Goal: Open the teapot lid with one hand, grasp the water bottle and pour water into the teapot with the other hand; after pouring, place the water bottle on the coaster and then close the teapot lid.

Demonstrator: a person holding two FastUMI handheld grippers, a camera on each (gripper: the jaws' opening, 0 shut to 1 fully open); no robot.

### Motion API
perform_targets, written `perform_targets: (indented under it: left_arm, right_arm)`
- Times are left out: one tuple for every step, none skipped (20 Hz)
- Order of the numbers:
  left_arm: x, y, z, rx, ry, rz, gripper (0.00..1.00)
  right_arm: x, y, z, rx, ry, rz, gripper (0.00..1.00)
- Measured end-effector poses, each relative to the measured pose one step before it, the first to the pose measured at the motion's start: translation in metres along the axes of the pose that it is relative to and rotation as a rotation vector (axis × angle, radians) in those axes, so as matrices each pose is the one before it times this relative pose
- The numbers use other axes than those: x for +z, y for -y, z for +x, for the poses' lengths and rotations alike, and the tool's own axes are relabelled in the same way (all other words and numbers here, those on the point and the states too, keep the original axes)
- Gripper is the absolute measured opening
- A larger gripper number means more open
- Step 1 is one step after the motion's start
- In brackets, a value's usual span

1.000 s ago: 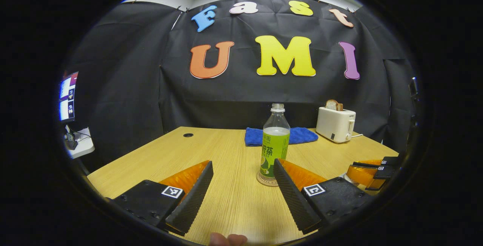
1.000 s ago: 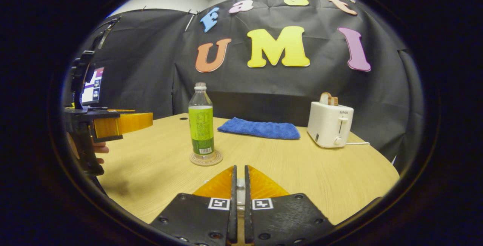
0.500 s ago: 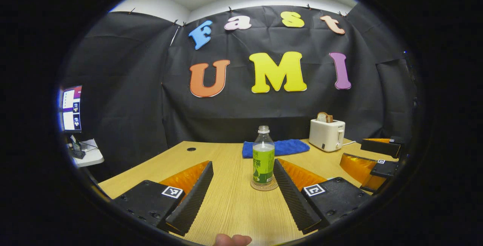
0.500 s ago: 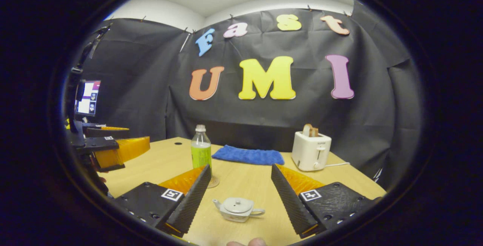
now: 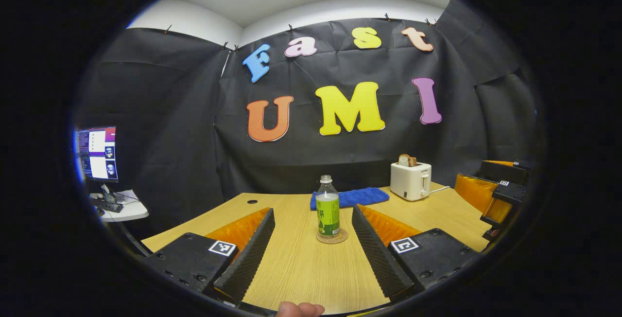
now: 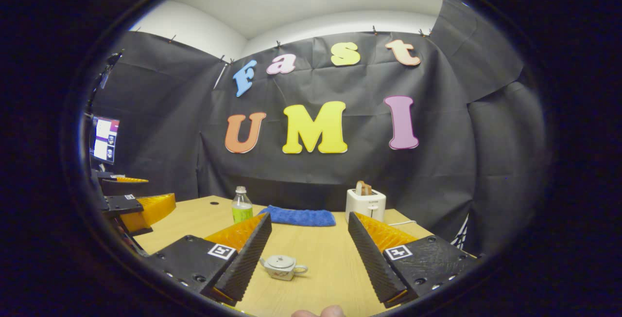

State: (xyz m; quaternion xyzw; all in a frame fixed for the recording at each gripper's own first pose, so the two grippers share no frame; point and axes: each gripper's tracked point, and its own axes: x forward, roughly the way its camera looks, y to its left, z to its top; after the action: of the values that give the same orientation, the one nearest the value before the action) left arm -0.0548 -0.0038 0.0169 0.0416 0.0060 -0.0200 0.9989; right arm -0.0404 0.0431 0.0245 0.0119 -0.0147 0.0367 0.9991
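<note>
- Your left gripper (image 5: 311, 254) is spread wide with nothing between its fingers, held above the wooden table (image 5: 301, 273).
- Just beyond its fingertips, the water bottle (image 5: 328, 208) stands upright on the round coaster (image 5: 332, 237), well clear of both fingers.
- Your right gripper (image 6: 308, 254) is also wide apart and holds nothing; a fingertip of your hand (image 6: 320, 312) shows at the bottom edge.
- In the right gripper view, the small white teapot (image 6: 282, 267) sits on the table between the fingers, nearer the left one, lid on, handle pointing right.
- Farther back, a folded blue cloth (image 6: 301, 217) lies near the wall, with a white toaster (image 6: 365, 203) holding bread to its right.
- A lit monitor (image 5: 98, 153) stands off to the left of the table.
</note>
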Motion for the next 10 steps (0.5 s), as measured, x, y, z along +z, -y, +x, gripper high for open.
perform_targets:
  left_arm:
    - [0.00118,0.00110,-0.00165,-0.00276,0.00428,-0.00343,0.99]
    - [0.00012,0.00194,-0.00041,-0.00282,-0.00033,-0.00490,0.99]
    - [-0.00032,0.00284,0.00017,-0.00906,0.00215,-0.00653,0.99]
    - [0.00164,0.00062,-0.00032,-0.00347,0.00411,-0.00317,0.99]
    - [0.00148,-0.00195,-0.00009,0.00256,0.00402,-0.00286,0.99]
    - [0.00004,0.00026,-0.00064,-0.00229,0.00129,-0.00313,0.99]
    - [-0.00055,0.00028,0.00128,-0.00187,0.00267,-0.00407,0.99]
    - [-0.00078,0.00011,0.00125,-0.00112,-0.00029,-0.00538,0.99]
    - [-0.00194,0.00005,0.00055,-0.00227,-0.00430,-0.00433,0.99]
    - [-0.00332,-0.00013,0.00148,0.00087,-0.00979,-0.00341,0.99]
  right_arm:
    - [0.00164,0.00424,-0.00223,-0.01119,0.00671,-0.00340,0.95]
    - [-0.00062,0.00329,-0.00194,-0.00982,0.00310,-0.00254,0.95]
    - [0.00006,0.00083,-0.00241,-0.00097,0.00291,0.00247,0.95]
    - [-0.00043,0.00070,0.00005,-0.00205,0.00336,0.00261,0.97]
    - [-0.00066,0.00253,0.00046,-0.00772,0.00339,-0.00202,0.95]
    - [-0.00234,0.00139,0.00057,-0.00425,-0.00180,-0.00300,0.95]
    - [-0.00114,-0.00090,0.00028,0.00245,-0.00328,0.00239,0.95]
    - [-0.00091,-0.00187,0.00073,0.00342,-0.00026,0.00192,0.95]
    - [-0.00029,-0.00039,0.00119,-0.00232,-0.00170,0.00013,0.95]
    - [-0.00208,-0.00195,0.00174,0.00421,-0.00422,-0.00026,0.97]
